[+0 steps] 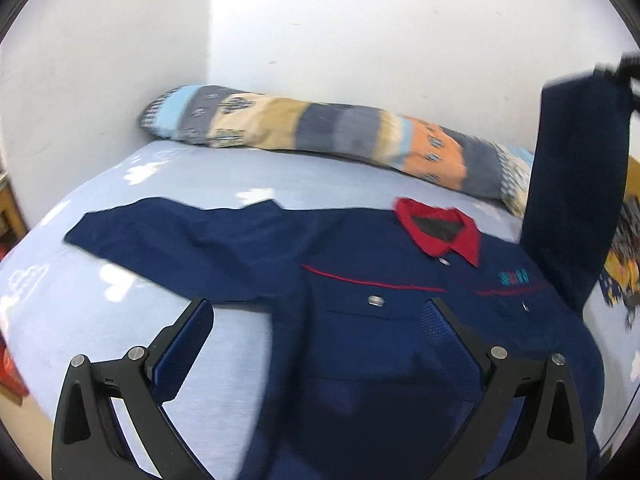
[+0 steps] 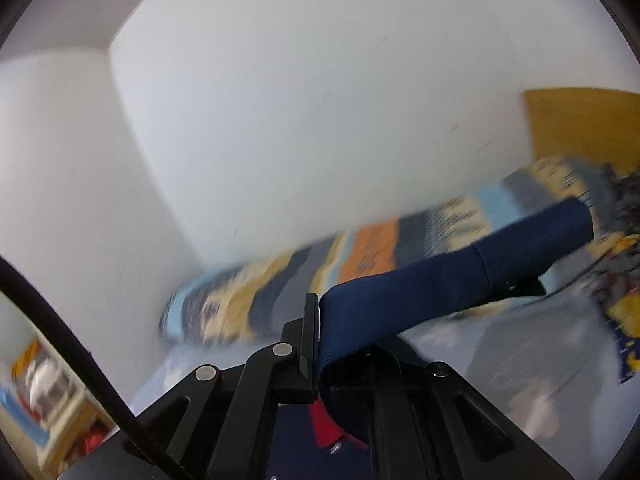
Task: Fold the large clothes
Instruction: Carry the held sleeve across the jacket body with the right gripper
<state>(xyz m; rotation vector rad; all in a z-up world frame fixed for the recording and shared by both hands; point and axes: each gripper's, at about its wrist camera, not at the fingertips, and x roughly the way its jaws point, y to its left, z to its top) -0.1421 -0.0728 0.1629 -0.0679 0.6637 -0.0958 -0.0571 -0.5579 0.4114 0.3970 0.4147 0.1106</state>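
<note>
- Right gripper (image 2: pixel 318 340): clenched on the navy sleeve (image 2: pixel 460 276) of the jacket, cloth pinched near the cuff end and draping off to the right in its own view; red collar glimpsed just below the jaws.
- Same sleeve (image 1: pixel 576 200) seen from the left wrist view as a tall dark panel raised at the far right, hanging above the jacket's right shoulder; held high presumably to carry it across the chest for the first fold.
- Left gripper (image 1: pixel 320 320): released, jaws spread wide, nothing between the pads; hovering over the near front of the jacket, apart from the cloth as far as can be told, likely ready to pin the body or reach for the other sleeve.
- Navy work jacket (image 1: pixel 360 320): spread front-up on the bed, red collar (image 1: pixel 440 232) toward the far side, snap buttons and red piping across the chest, other sleeve (image 1: pixel 168 236) stretched flat to the left.
- Pale blue bedsheet (image 1: pixel 100 320) with white cloud prints under the garment; flat surface suits folding.
- Striped patterned bolster pillow (image 1: pixel 320 132) along the far edge against the white wall (image 1: pixel 360 40), well apart from the jacket.
- Both views blurred; fine detail of the grip uncertain.
</note>
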